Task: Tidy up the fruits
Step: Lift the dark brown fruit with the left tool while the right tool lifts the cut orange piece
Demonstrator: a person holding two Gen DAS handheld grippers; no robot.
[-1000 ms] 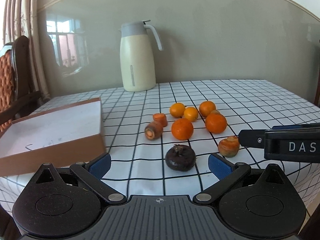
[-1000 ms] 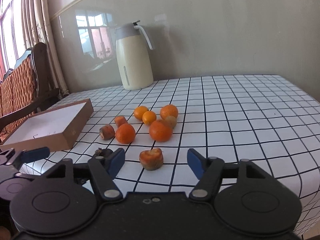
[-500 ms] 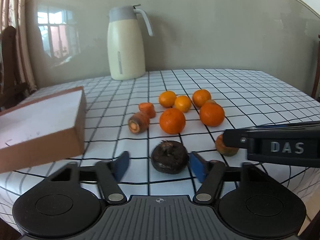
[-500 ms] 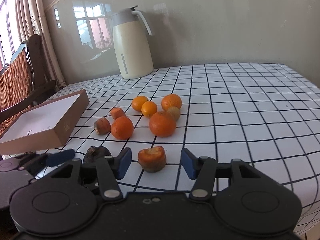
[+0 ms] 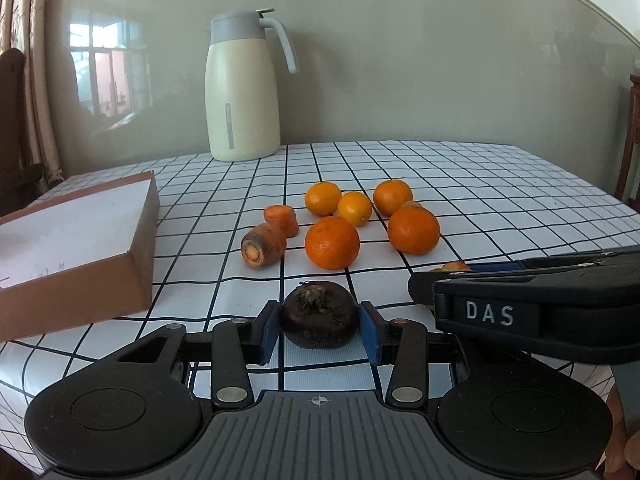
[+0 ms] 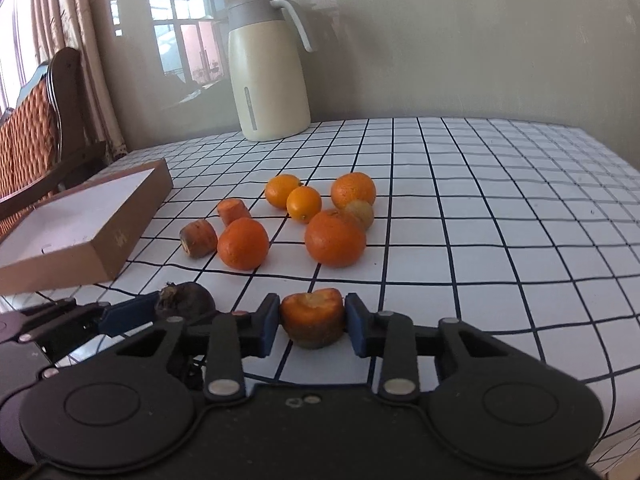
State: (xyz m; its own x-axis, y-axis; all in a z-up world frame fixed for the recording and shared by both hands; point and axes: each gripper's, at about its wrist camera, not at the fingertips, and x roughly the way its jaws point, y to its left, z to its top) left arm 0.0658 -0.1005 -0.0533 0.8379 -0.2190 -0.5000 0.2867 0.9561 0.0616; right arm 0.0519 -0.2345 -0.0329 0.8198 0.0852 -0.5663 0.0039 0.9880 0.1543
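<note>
Dark round fruit [image 5: 319,316] sits on the bench [image 5: 480,184] near its front edge, between the blue pads of my left hand-held gripper [image 5: 319,330]; jaws closing, pads touching both sides. Orange cut piece [image 6: 313,317] lies just beside it, pads of my right hand-held gripper [image 6: 312,326] closing against it. Behind: five oranges [image 5: 332,242], two carrot stubs [image 5: 264,245]. Cardboard box [image 5: 72,236] at left edge; cream jug [image 5: 242,88] at back edge.

Soft daylight, sharp focus, edges fisheye-bent.
</note>
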